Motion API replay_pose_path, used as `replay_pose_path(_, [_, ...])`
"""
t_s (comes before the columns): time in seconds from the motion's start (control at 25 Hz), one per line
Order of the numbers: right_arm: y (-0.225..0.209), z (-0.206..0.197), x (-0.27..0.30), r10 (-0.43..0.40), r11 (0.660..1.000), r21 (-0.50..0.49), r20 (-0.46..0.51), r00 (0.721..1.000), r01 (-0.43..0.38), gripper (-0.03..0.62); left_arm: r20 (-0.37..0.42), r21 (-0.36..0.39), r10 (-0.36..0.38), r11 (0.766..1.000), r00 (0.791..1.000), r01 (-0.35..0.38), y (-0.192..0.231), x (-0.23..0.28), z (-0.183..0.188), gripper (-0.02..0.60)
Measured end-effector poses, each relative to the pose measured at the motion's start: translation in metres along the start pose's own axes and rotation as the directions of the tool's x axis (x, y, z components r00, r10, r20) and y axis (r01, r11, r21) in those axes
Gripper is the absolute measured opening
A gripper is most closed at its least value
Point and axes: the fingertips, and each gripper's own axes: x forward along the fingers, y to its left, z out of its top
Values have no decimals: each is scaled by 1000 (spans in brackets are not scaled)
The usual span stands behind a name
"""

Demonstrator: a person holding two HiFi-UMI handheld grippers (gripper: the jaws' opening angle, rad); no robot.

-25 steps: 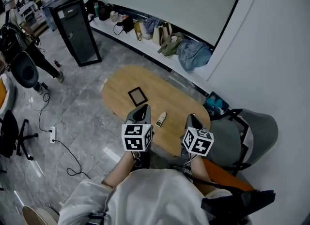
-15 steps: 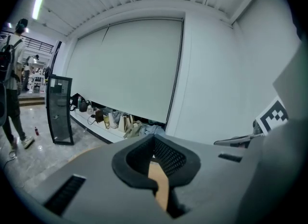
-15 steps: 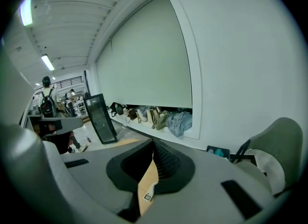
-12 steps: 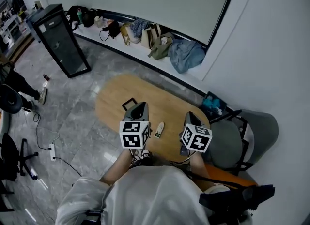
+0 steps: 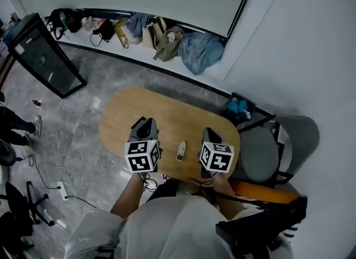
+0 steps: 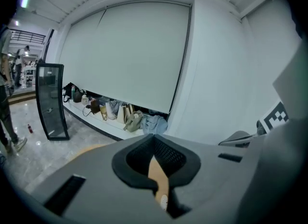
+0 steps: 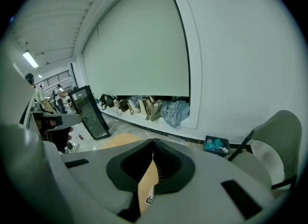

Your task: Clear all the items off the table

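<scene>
Device: small white device lies flat on the worktop, close to the near edge, long side pointing away from the person. Too small to tell what it is.
Device and tongs: it sits between the two tongs and touches neither.
Left tongs: over the near-left part of the worktop, pointing away and down. In the left gripper view the jaws are closed, tips together, with nothing gripped. Behind the tips, a sliver of wood and the device show through the slot.
Right tongs: over the near-right part, tilted the same way. In the right gripper view the jaws are closed tip to tip and empty. The device shows low in the slot.
Worktop: oval, light wood.
Chair: grey, just beside the worktop's right end.
Box: dark, with teal things inside, on the floor by the worktop's far right.
Ledge: a row of bags along the foot of the wall.
Cabinet: black, glass-fronted, on the grey floor, far left, well apart from the worktop.
</scene>
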Motion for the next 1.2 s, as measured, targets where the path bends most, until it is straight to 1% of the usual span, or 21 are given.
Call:
replay_pose_path(0.16, [-11,-18,22,-23,999,33,-64,998,25,25,-92,-6,-16,1000,996,15,4,20,-29,8])
replay_pose_path(0.32, [-26,-55,53,-24,998,52,-138,990,32,25,-193,-14,-13,1000,981,10,6,35,-80,8])
replay_pose_path(0.4, [-29,-79,68,-10,999,38,-187,982,18,25,-229,-33,-3,999,973,-5,11,39,-106,8])
replay_pose_path(0.52, [-33,-113,86,15,1000,-8,-249,969,-17,25,-271,-60,24,997,962,-42,23,43,-141,8])
replay_pose_path(0.6, [-37,-133,99,22,999,-32,-259,965,-32,25,-289,-65,41,996,956,-62,31,48,-167,8])
replay_pose_path(0.68, [-42,-152,110,24,999,-30,-258,966,-33,25,-306,-74,48,994,951,-74,39,51,-196,8])
replay_pose_path(0.76, [-46,-167,122,32,999,-18,-259,965,-38,25,-324,-95,70,990,943,-106,48,54,-226,9])
replay_pose_path(0.92, [-49,-195,159,48,998,-30,-264,963,-58,25,-347,-144,139,969,928,-199,72,72,-281,8])
replay_pose_path(1.0, [-47,-212,178,55,997,-38,-267,962,-67,25,-352,-167,162,958,922,-232,84,80,-307,9])
replay_pose_path(1.08, [-44,-228,192,58,997,-32,-268,962,-69,25,-356,-177,180,950,917,-255,96,87,-328,8])
replay_pose_path(1.2, [-39,-247,210,61,998,-8,-273,960,-65,25,-353,-179,209,942,912,-285,114,96,-347,8])
